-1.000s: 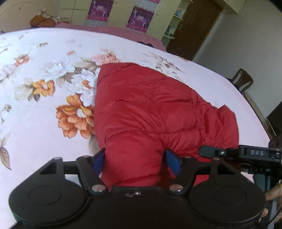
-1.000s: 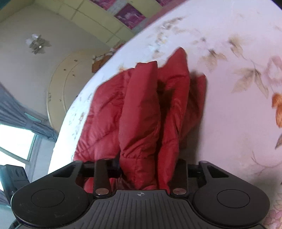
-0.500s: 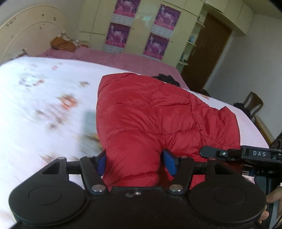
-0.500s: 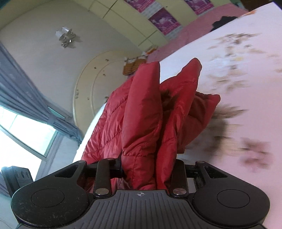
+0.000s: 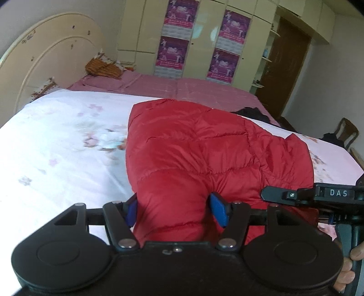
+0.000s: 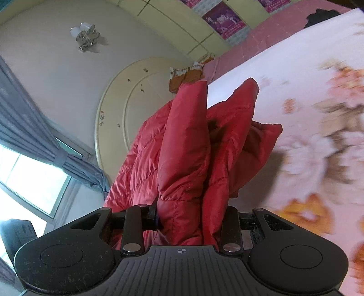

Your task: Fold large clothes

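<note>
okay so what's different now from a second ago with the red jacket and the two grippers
Both hand-held grippers, left and right, carried the red jacket across the floral bedsheet toward the headboard end. Nothing was let go: both stay clamped on the jacket's bunched edge.

I am in a home bedroom. A wide bed with a floral sheet (image 5: 56,159) fills the middle of my left view, its rounded cream headboard (image 5: 45,68) at upper left. Cream wardrobes (image 5: 141,34) with purple posters (image 5: 179,13) line the top, a brown door (image 5: 289,68) at upper right, and a curtained window (image 6: 29,177) shows at left of my right view.
</note>
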